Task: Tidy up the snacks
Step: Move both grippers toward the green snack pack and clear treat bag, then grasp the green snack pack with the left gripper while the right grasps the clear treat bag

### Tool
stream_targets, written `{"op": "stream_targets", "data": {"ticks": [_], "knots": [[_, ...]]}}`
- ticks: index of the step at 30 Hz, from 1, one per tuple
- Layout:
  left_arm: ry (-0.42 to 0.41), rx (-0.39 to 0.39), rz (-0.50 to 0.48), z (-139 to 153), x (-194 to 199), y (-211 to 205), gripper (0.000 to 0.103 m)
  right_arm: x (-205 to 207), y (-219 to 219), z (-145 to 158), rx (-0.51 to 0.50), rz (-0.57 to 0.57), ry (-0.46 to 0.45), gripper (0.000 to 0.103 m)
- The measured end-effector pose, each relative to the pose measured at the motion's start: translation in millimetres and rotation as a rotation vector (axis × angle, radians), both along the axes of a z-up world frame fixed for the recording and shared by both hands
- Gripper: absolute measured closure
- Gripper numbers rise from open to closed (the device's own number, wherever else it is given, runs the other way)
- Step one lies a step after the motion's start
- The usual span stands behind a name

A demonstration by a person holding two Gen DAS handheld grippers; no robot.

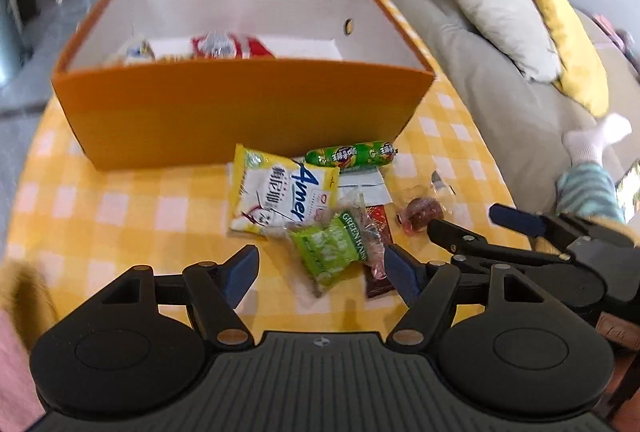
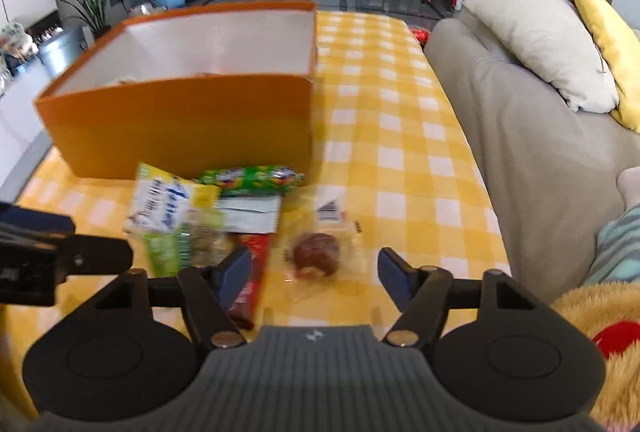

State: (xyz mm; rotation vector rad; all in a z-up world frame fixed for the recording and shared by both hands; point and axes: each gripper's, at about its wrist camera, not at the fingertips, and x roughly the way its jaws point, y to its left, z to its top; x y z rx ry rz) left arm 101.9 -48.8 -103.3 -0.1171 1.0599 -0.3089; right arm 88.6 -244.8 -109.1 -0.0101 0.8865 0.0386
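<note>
An orange box (image 1: pixel 240 112) stands on the yellow checked tablecloth (image 1: pixel 120 208); a red and white packet (image 1: pixel 228 46) lies inside it. In front of it lie a yellow Amer packet (image 1: pixel 276 192), a green sausage (image 1: pixel 352 154), a green snack bag (image 1: pixel 330 252), a dark red packet (image 1: pixel 380 228) and a clear-wrapped brown pastry (image 1: pixel 420 218). My left gripper (image 1: pixel 320 270) is open, its fingers either side of the green bag. My right gripper (image 2: pixel 316 274) is open, just before the pastry (image 2: pixel 318 254). The box (image 2: pixel 184 124) and sausage (image 2: pixel 252 178) also show in the right wrist view.
A grey sofa (image 2: pixel 520 120) with beige (image 2: pixel 536 44) and yellow cushions runs along the table's right side. A person's striped leg and white sock (image 1: pixel 592 140) rest there. A white flat packet (image 2: pixel 252 218) lies under the snacks. Bare tablecloth (image 2: pixel 400 112) lies right of the box.
</note>
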Motion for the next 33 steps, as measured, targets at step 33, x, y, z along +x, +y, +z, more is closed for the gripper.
{"op": "stream_targets", "data": {"ticks": [33], "knots": [[0.199, -0.059, 0.199, -51.3, 34.4, -14.2, 0.033, 36.4, 4.8, -40.9, -0.061, 0.127, 0.034, 0.052]]}}
